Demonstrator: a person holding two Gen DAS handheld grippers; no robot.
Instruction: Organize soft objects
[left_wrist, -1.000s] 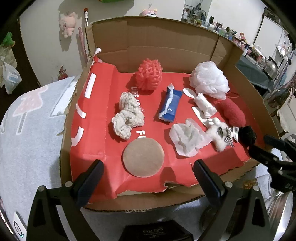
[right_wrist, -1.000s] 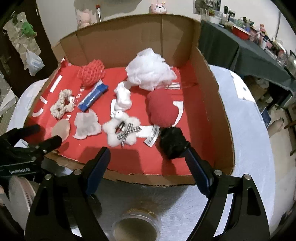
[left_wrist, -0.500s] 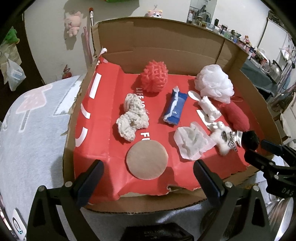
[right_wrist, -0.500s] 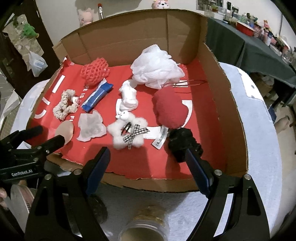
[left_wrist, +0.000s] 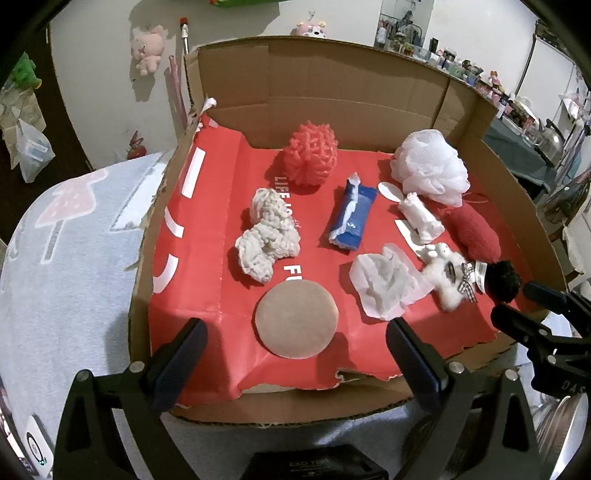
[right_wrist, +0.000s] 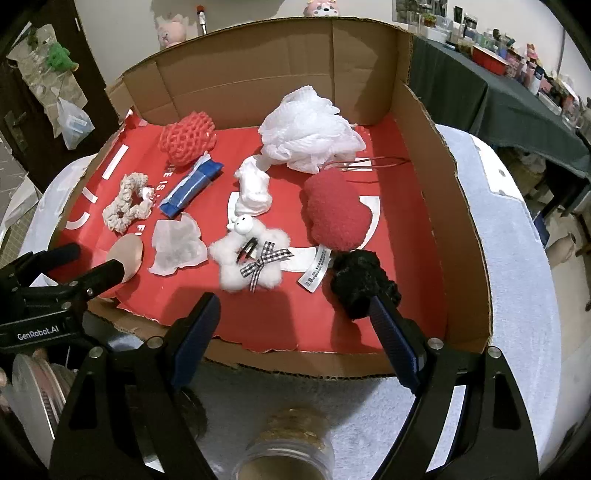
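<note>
Several soft objects lie in an open cardboard box (left_wrist: 325, 88) lined with red paper. Among them are a red mesh ball (left_wrist: 312, 153), a cream scrunchie (left_wrist: 266, 236), a blue tissue pack (left_wrist: 352, 216), a white bath pouf (left_wrist: 430, 166), a round beige puff (left_wrist: 297, 323), crumpled white tissue (left_wrist: 386, 282), a white plush with a checked bow (right_wrist: 251, 258), a red fuzzy pad (right_wrist: 334, 212) and a black fuzzy ball (right_wrist: 360, 282). My left gripper (left_wrist: 295, 362) is open and empty over the box's front edge. My right gripper (right_wrist: 291, 332) is open, its right finger beside the black ball.
The box (right_wrist: 458, 206) sits on a pale round table with a towel-like cover (left_wrist: 66, 236). A glass jar (right_wrist: 284, 450) stands below the right gripper. Metal bowls (left_wrist: 561, 417) are near the front right. A dark-clothed table (right_wrist: 491, 99) with clutter stands behind.
Both grippers have drawn back a little from the box, so the objects look smaller and farther. The black ball stays on the red paper. No object has been picked up.
</note>
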